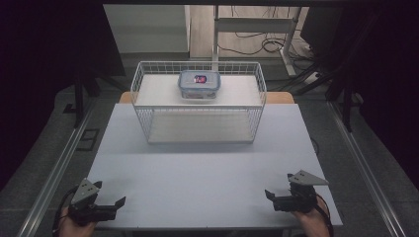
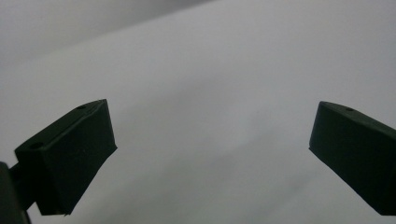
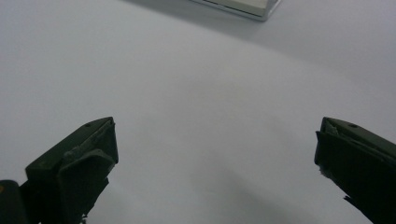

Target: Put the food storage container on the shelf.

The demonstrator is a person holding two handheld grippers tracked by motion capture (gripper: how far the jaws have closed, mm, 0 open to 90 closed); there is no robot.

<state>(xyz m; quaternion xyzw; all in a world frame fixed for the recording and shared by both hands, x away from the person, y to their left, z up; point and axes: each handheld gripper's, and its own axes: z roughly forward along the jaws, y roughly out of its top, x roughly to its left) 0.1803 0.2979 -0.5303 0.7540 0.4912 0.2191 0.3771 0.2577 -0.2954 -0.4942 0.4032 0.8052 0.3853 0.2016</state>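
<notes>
From above, a lidded container sits in the far half of a wire basket on the white table, well apart from both grippers at the near corners. The left gripper has its jaws spread wide over bare tabletop. The right gripper is likewise spread, holding nothing.

lidded container – upright, inside wire basket

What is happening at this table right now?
A person holds the left gripper and the right gripper at the near edge of the white table, both open and empty. Farther back stands a white wire basket holding a lidded plastic food container. Nothing is being handled yet.
</notes>
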